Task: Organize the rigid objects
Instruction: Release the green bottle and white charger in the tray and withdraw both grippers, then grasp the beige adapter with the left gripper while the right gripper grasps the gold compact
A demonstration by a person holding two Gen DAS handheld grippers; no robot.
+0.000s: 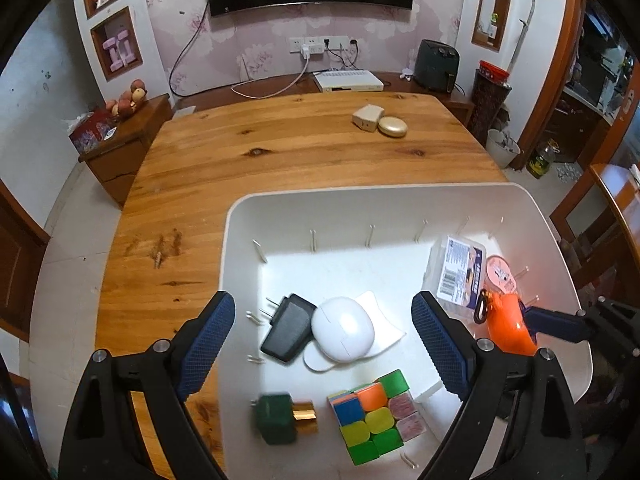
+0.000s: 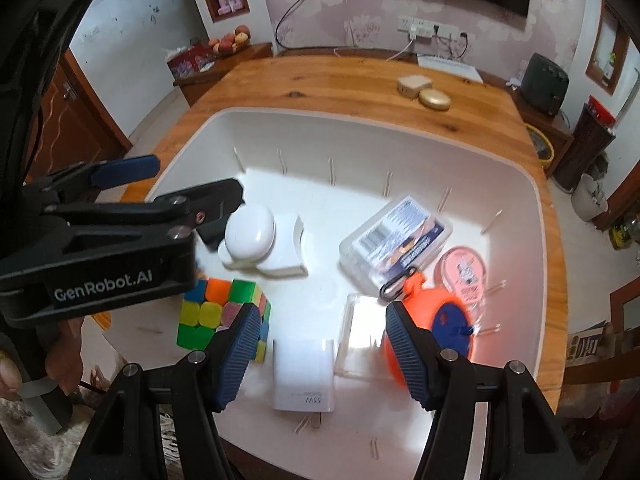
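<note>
A white bin (image 1: 280,204) (image 2: 536,200) on the wooden table (image 1: 280,140) holds a colour cube (image 1: 372,416) (image 2: 216,312), a white oval case (image 1: 344,328) (image 2: 250,236), a black plug adapter (image 1: 286,332), a green and gold object (image 1: 280,418), a clear labelled box (image 1: 456,272) (image 2: 396,236), a pink tin (image 2: 462,272), an orange tape measure (image 1: 508,320) (image 2: 440,320) and a white charger (image 2: 304,380). My left gripper (image 1: 324,344) is open above the bin. My right gripper (image 2: 320,354) is open over the charger, empty.
A beige adapter (image 1: 368,117) (image 2: 412,85) and a gold round case (image 1: 393,126) (image 2: 434,99) lie on the far table. A low cabinet (image 1: 120,152) stands left. A clear lid (image 2: 360,332) lies in the bin.
</note>
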